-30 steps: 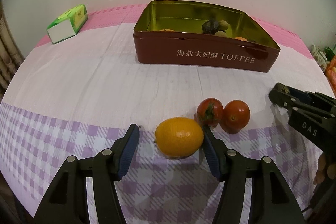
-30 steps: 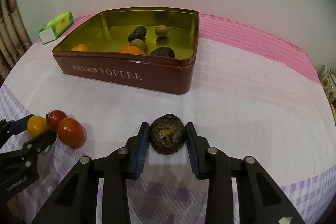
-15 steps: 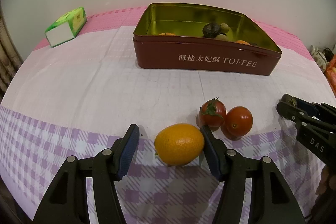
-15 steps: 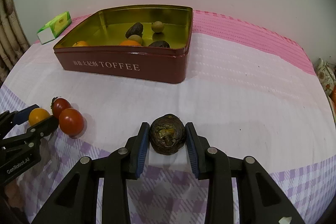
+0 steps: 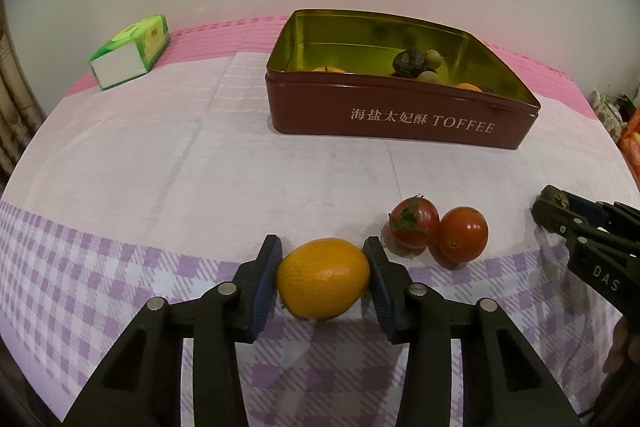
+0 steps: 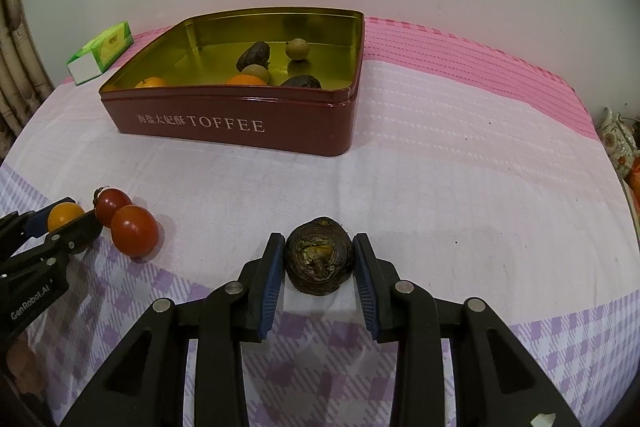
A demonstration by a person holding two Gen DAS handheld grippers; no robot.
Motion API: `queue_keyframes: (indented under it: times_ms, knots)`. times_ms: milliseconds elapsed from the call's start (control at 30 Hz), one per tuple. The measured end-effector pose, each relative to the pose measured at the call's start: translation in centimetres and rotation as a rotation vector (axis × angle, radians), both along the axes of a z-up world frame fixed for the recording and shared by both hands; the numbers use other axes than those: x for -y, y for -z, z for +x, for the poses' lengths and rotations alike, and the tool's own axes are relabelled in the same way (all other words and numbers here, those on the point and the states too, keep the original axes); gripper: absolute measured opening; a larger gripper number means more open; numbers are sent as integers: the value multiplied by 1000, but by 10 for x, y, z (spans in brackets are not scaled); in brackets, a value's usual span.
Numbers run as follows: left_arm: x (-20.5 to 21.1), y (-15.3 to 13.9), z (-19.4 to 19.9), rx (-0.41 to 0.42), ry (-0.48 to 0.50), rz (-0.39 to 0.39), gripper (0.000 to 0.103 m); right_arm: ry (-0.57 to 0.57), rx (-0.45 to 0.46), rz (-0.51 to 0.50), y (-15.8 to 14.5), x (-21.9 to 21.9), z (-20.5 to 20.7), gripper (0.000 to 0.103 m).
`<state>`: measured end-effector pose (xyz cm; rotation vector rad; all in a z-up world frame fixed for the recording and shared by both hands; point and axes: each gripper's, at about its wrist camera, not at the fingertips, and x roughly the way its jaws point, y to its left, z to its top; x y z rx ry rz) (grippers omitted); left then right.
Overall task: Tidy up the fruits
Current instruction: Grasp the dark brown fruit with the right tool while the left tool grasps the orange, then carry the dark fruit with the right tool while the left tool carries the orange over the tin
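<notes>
1. Left wrist view: left gripper point(image 5: 323, 271) pinches the kumquat point(image 5: 323, 278), both pads touching its ends; fruit sits at the table level on the checked cloth point(image 5: 120, 267). Jaws have just been closing w/ the kumquat between them.
2. Same view: two tomatoes point(image 5: 440, 233) lie touching each other, just right of the kumquat, not gripped. Right gripper shows at the right edge w/ something dark at its tip.
3. Tin point(image 5: 400, 115) stands farther back, open, several fruits inside. Green box point(image 5: 130, 53) far left, no part in this.
4. Right wrist view: right gripper point(image 6: 319, 259) pressed onto the dark fruit point(image 6: 319, 259), pads on both sides; fruit looks barely above or on the cloth, can't tell which.
5. In the tin here: two orange fruits, two dark ones, two pale round ones.
6. Progress, my read: approx. half done. Six pcs in the tin; four still out – kumquat, dark fruit (both gripped, not yet carried), two tomatoes untouched.
7. Vs earlier frames: left jaws stood wide w/ a gap on the kumquat's left side; now that gap is gone. Right grip on the dark fruit is unchanged. Tin contents same.
</notes>
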<state>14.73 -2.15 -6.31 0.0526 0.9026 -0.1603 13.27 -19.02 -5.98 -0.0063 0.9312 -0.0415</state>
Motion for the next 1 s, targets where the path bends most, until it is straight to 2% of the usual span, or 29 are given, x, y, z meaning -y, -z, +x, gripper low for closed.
queue_keyframes:
  times_ms: [1000]
  knots:
    - [2,-2,1,-31,-18,0,42,-11,-15,24,-3,2,-6,31]
